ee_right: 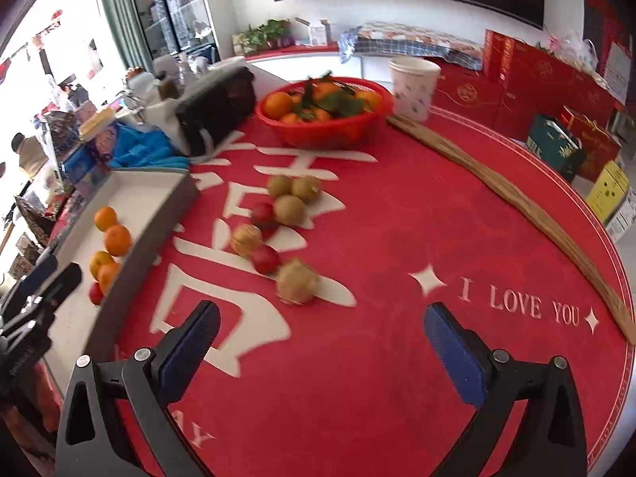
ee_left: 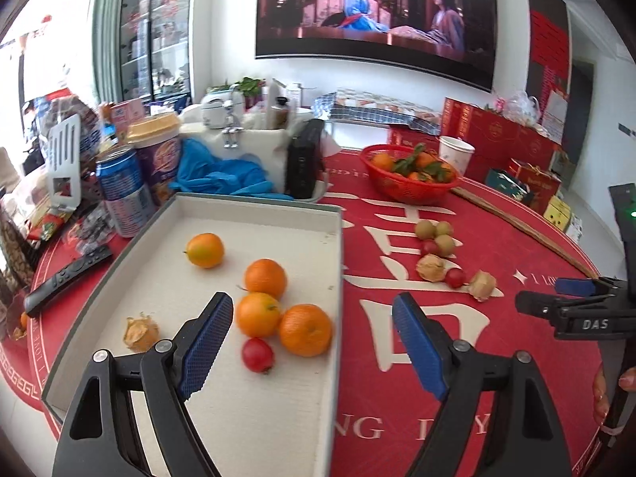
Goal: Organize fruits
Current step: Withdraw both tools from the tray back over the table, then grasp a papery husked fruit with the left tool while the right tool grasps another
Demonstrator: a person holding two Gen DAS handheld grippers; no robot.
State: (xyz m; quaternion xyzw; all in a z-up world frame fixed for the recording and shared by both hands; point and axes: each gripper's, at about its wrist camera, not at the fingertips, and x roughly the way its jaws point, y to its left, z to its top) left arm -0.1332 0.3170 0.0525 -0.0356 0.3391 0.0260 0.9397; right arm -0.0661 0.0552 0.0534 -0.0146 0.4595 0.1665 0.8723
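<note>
1. Fruits sit in two lots on the red tablecloth (ee_right: 397, 238): some in the tray (ee_left: 278, 417) at left, the rest loose at centre, with both grippers empty above them.
2. Left gripper (ee_left: 313, 338) has its blue-padded fingers (ee_left: 206, 342) spread wide with nothing between them, one over the tray floor, the other beyond the tray's right wall, over the cloth.
3. Right gripper (ee_right: 322, 342) has its fingers (ee_right: 190, 342) fully apart over bare cloth, nothing between them, just near of the loose fruit.
4. Just beyond the left fingers lie a red fruit (ee_left: 258, 354) and three oranges (ee_left: 305, 330) close together, the red one touching or nearly touching two of them; a fourth orange (ee_left: 205, 250) lies apart, farther back.
5. A husked fruit (ee_left: 140, 332) rests alone near the tray's left wall.
6. On the cloth right of the tray, three green-brown fruits (ee_right: 289, 209), two red ones (ee_right: 265, 259) and two husked ones (ee_right: 297, 281) run in a loose line.
7. At the far side stand a red basket (ee_right: 326, 135) of leafy oranges and a paper cup (ee_right: 413, 87) just to its right.
8. Far left of the tray are a can (ee_left: 119, 183), blue cloth (ee_left: 222, 175) and a remote (ee_left: 65, 280).
</note>
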